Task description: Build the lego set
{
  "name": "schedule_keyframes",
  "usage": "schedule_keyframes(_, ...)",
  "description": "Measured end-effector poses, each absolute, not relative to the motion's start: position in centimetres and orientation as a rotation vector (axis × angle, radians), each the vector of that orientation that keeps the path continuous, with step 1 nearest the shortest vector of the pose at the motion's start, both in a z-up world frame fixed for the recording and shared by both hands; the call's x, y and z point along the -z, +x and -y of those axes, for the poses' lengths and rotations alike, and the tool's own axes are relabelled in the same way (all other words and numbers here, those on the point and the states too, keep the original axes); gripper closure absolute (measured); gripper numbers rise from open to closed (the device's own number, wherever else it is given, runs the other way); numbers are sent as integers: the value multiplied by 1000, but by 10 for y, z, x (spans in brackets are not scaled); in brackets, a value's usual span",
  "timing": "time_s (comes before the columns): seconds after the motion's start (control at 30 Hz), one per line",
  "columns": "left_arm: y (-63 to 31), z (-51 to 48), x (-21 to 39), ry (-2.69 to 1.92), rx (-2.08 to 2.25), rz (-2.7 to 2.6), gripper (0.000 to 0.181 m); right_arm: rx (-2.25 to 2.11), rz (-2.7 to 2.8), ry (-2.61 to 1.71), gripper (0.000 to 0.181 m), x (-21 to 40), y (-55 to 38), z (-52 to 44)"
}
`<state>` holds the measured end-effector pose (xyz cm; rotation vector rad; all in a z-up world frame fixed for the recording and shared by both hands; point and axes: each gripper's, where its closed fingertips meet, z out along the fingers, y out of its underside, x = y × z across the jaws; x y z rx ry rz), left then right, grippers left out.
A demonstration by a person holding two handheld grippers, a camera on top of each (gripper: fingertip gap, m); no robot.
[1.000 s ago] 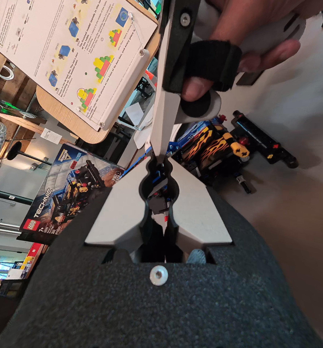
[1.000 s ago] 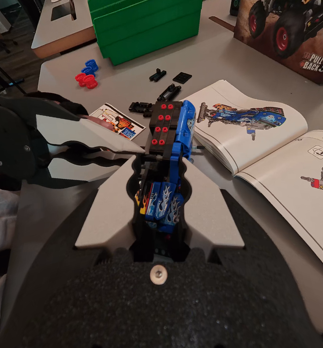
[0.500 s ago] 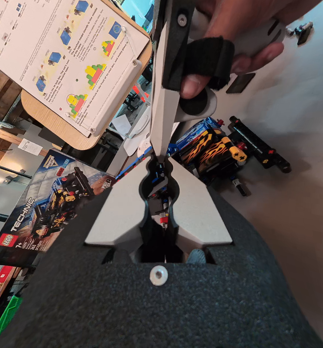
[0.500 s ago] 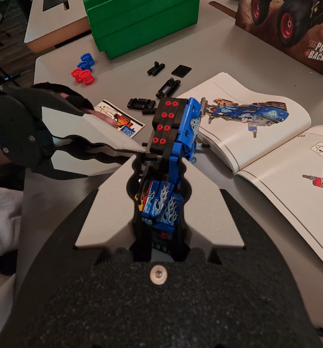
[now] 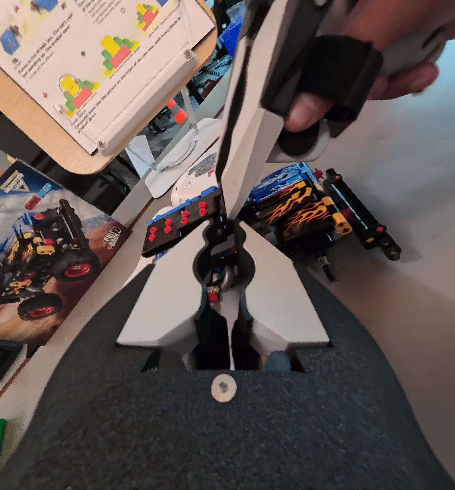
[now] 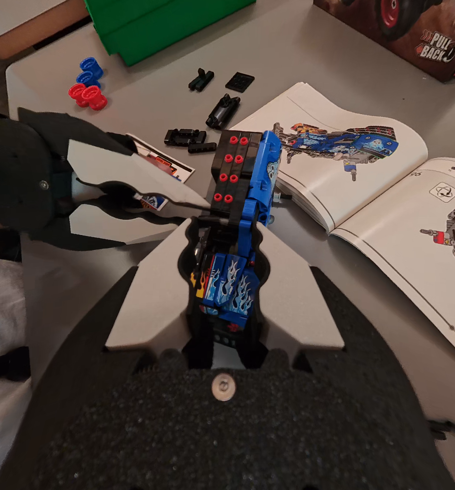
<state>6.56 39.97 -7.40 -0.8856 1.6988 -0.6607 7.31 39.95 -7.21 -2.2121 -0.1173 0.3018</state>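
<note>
We are clamping the truck body (image 6: 237, 238), a blue and black assembly with flame stickers, in the right gripper (image 6: 225, 225), its jaws pinching the lower half above the table (image 6: 313, 61) near the open manual (image 6: 353, 212). The left gripper (image 5: 225, 230) is nipping a thin black pin (image 6: 191, 205) at the body's side. We judge it light and rigid, though its joints could pop apart, so the solid frame is the place to grip.

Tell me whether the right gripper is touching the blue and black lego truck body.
Touching. The right wrist view shows the right gripper closed on the truck body, whose flame-patterned end sits clamped between both fingers with no gap on either side.
</note>
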Motion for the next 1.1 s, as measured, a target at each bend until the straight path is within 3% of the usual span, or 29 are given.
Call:
schedule_keyframes(0.63, 67, -399, 75, -902, 702, -1694, 176, -144, 30, -2193, 143, 74, 77, -402)
schedule_keyframes(1.1, 69, -401, 69, -910, 753, -1672, 176, -270, -72, -2168, 144, 71, 77, -404)
